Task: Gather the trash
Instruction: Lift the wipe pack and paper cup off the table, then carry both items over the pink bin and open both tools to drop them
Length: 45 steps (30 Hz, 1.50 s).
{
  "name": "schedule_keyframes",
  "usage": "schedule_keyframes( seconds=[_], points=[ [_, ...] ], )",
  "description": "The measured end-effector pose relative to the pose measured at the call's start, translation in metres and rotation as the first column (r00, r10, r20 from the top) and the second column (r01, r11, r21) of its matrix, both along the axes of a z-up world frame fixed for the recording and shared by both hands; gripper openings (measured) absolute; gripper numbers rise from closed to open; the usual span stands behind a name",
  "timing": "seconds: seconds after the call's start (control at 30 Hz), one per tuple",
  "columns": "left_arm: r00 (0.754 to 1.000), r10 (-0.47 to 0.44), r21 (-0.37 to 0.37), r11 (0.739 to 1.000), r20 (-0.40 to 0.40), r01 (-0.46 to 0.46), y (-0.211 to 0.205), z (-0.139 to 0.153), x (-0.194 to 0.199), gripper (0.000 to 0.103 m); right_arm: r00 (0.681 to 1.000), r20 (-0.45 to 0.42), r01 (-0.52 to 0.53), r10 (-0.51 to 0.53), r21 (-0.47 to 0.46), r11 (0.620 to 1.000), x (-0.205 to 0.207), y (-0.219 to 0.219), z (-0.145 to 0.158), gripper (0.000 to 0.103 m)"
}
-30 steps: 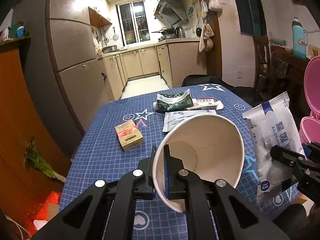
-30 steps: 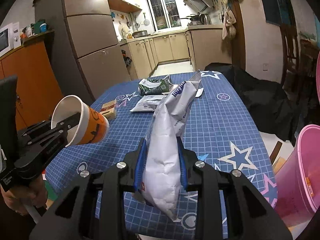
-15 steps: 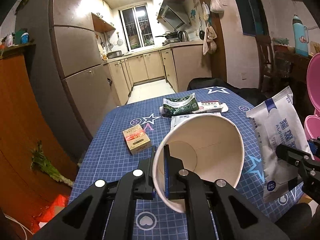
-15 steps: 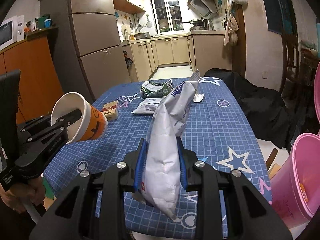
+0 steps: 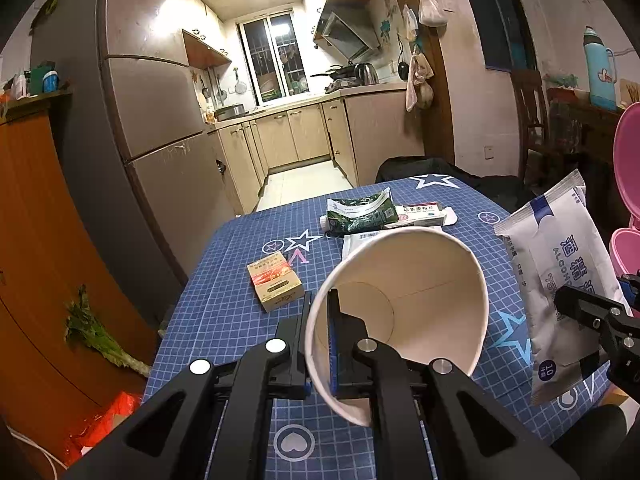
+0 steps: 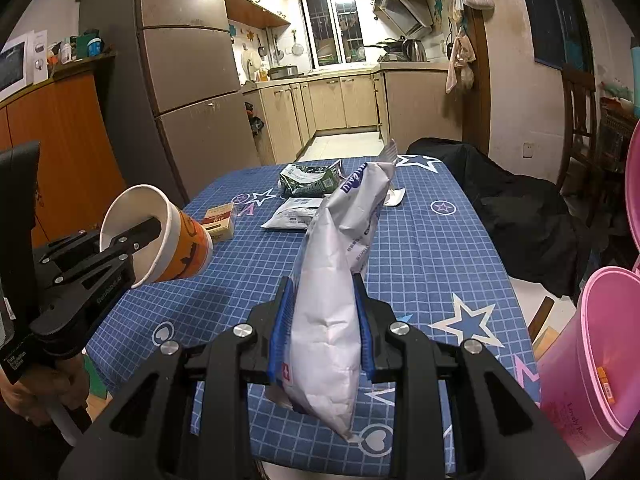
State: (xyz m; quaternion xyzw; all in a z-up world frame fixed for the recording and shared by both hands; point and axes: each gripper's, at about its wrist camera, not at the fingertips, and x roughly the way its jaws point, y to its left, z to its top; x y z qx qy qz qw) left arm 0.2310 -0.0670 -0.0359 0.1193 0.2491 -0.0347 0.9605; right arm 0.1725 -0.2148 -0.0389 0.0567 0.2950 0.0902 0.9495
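Above the table: paper cup, light, crushable, pinched at rim wall by left gripper; wipes pack, soft, slippery, clamped mid-body by right gripper. Pink bin just beside.

- One paper cup
- One white wipes pack
- One green pouch, twelve o'clock
- Two small boxes
- One flat white packet
- One pink bin, three o'clock

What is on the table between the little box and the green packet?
Only bare blue tablecloth with printed stars. The left wrist view shows nothing lying between the box and the green packet.
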Motion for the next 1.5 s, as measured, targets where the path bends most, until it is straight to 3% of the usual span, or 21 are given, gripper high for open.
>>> schedule_keyframes(
  seconds=[0.3, 0.9, 1.2, 1.5],
  points=[
    [1.0, -0.021, 0.005, 1.0, 0.013, 0.021, -0.009, 0.007, -0.002, 0.007, 0.998, 0.044, 0.048, -0.049, 0.01, 0.999, -0.005, -0.018, 0.017, 0.028],
    [0.971, -0.236, 0.03, 0.972, 0.037, 0.235, -0.104, 0.021, -0.008, 0.007, 0.961, 0.09, 0.258, -0.26, 0.026, 0.966, -0.04, -0.109, 0.031, 0.027],
    [0.939, -0.341, 0.05, 0.939, 0.04, 0.339, -0.155, 0.022, -0.013, 0.007, 0.937, 0.097, 0.332, -0.335, 0.04, 0.942, -0.061, -0.146, 0.028, 0.026],
    [0.878, -0.478, 0.05, 0.878, 0.032, 0.476, -0.217, 0.025, -0.025, 0.007, 0.884, 0.114, 0.45, -0.453, 0.056, 0.891, -0.098, -0.198, 0.031, 0.026]
  ],
)
